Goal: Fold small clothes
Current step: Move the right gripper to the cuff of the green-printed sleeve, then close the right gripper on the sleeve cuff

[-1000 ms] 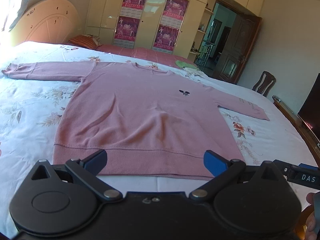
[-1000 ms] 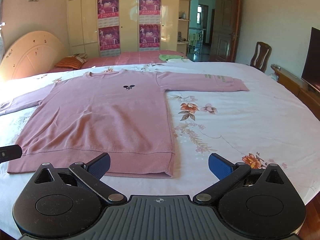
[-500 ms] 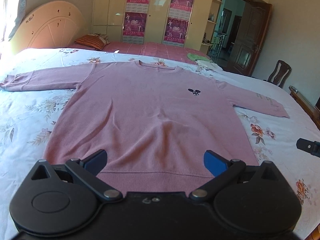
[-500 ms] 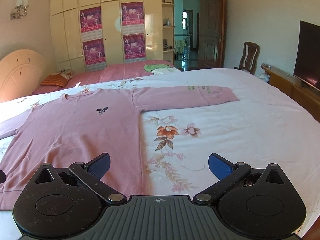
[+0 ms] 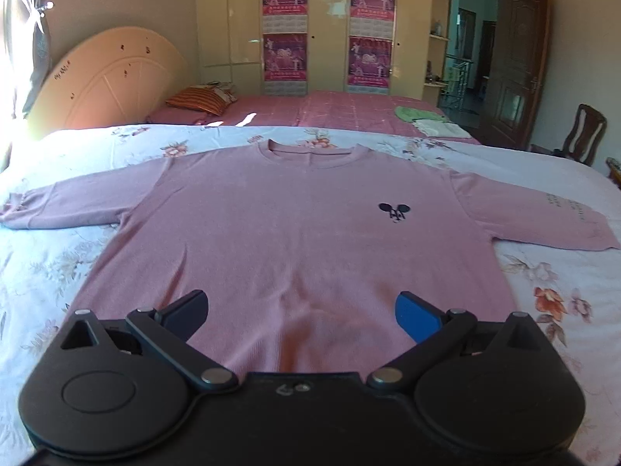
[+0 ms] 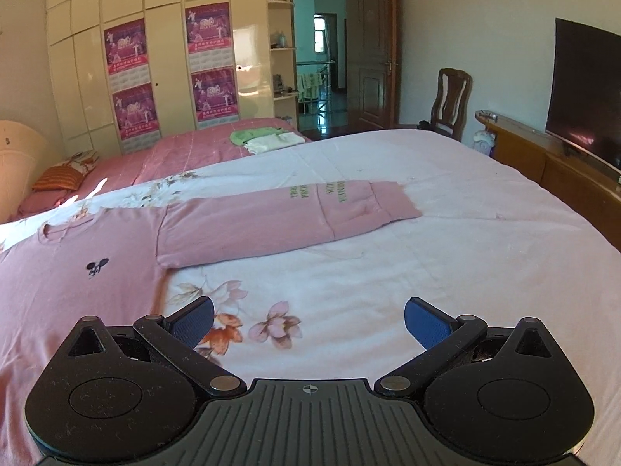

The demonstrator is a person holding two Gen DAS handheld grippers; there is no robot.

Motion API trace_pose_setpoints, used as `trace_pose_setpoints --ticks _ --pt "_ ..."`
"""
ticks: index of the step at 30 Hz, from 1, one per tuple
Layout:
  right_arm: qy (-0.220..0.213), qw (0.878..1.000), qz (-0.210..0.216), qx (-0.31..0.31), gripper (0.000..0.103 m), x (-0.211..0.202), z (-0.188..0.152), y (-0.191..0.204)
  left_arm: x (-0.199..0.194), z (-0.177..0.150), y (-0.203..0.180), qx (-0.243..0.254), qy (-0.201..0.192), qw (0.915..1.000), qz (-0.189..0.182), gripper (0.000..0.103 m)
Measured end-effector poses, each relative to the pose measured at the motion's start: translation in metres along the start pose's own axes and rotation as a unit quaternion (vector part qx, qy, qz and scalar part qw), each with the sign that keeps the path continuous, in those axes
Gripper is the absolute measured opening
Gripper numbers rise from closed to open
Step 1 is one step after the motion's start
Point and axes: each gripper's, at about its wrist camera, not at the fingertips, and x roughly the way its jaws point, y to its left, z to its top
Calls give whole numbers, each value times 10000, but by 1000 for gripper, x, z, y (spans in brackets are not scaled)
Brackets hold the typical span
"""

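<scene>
One pink sweater [image 5: 295, 233] lies flat on the floral bedspread [image 6: 446, 240] as two grippers, left [image 5: 302, 308] and right [image 6: 309, 317], hover, jaws spread wide.

Your room is bright with daylight. In your left wrist view the sun pours in at the window [image 5: 15, 39] on the far left and washes that edge of the floral bedsheet [image 5: 46, 143] out to white. A sunny patch glows on the headboard [image 5: 101, 89]. The wardrobe doors [image 6: 248, 66] shine with glare. Both views bend at the edges and go dark in the corners. The pink sweater [image 5: 295, 233] looks soft, a little blurry.
</scene>
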Motion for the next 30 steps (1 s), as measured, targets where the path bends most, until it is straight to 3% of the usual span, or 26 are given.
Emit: trace_pose_setpoints --ticks 14,17,24,26,30 --pt "-251 9968 -90 755 102 125 57 -71 46 29 -24 -144 52 9985 524 101" --pt "-22 9962 -112 861 67 152 59 -79 58 34 -32 -144 31 9984 553 101" --pt "222 9889 -155 1460 68 195 55 -109 85 45 -42 -297 -87 9987 417 101" --pt "324 9828 -145 1810 67 206 54 -123 92 49 -41 -377 -100 9987 329 100" --pt "103 9679 191 2502 67 209 54 -149 102 58 -46 -250 -163 9992 284 100"
